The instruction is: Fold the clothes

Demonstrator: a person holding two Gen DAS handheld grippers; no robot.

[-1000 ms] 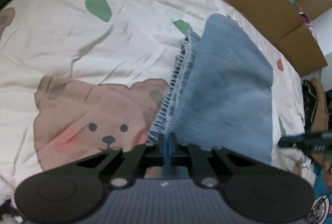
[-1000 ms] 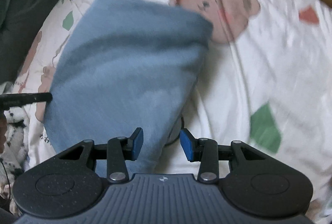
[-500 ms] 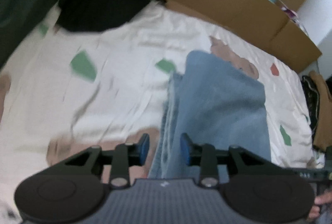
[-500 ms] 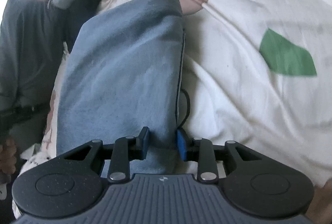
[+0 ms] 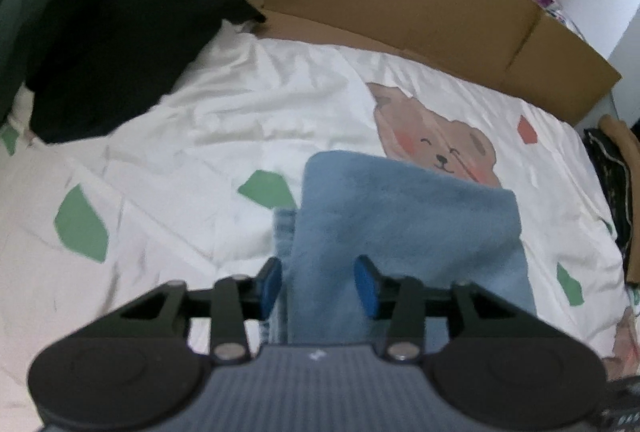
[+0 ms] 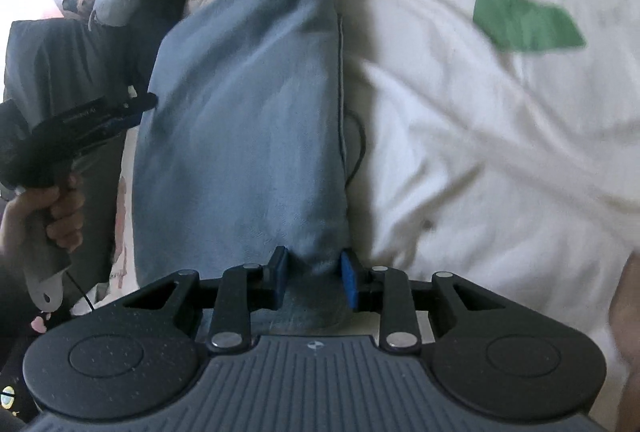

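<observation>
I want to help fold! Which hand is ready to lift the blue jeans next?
Probably the right. The right gripper has the folded jeans bunched between its pads, while the left gripper's jaws are opening, clear of the denim.

Two close down-tilted views, shared jeans [image 5: 404,228]

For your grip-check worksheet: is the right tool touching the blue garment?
Touching. The right wrist view shows the right tool with both pads pressed into a bunched end of the blue garment.
</observation>
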